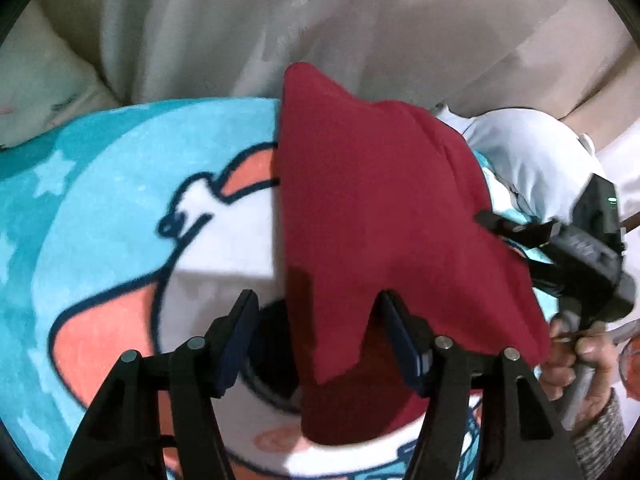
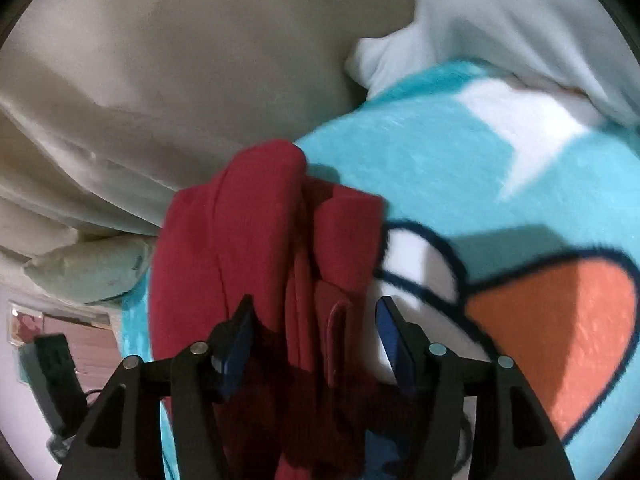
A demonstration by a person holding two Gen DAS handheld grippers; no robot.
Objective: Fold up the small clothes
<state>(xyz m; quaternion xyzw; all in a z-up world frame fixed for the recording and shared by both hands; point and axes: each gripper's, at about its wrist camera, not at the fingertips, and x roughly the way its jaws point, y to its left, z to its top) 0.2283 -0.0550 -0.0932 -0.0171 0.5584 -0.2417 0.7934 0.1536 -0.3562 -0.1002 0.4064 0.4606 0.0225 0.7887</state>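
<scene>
A dark red garment (image 1: 380, 208) lies bunched on a blue cartoon blanket (image 1: 104, 208). My left gripper (image 1: 318, 300) stands open over the garment's near end. Red cloth lies between its fingers and laps over the right fingertip (image 1: 390, 308), while the left pad is clear of it. At the garment's right edge is my right gripper (image 1: 516, 248), held by a hand (image 1: 572, 352). In the right wrist view, folds of the red garment (image 2: 256, 240) run between the fingers of my right gripper (image 2: 316, 302). It is open, and its right pad (image 2: 386, 320) stands apart from the cloth.
Beige sheets (image 1: 240, 32) rise behind the blanket (image 2: 460, 160). A pale blue-white cloth (image 1: 528, 152) is heaped at the blanket's far right, and appears as the pale cloth (image 2: 500, 20) in the other view. A pale pillow (image 2: 92, 276) lies left of the garment. A blurred black object (image 2: 52, 372) sits low left.
</scene>
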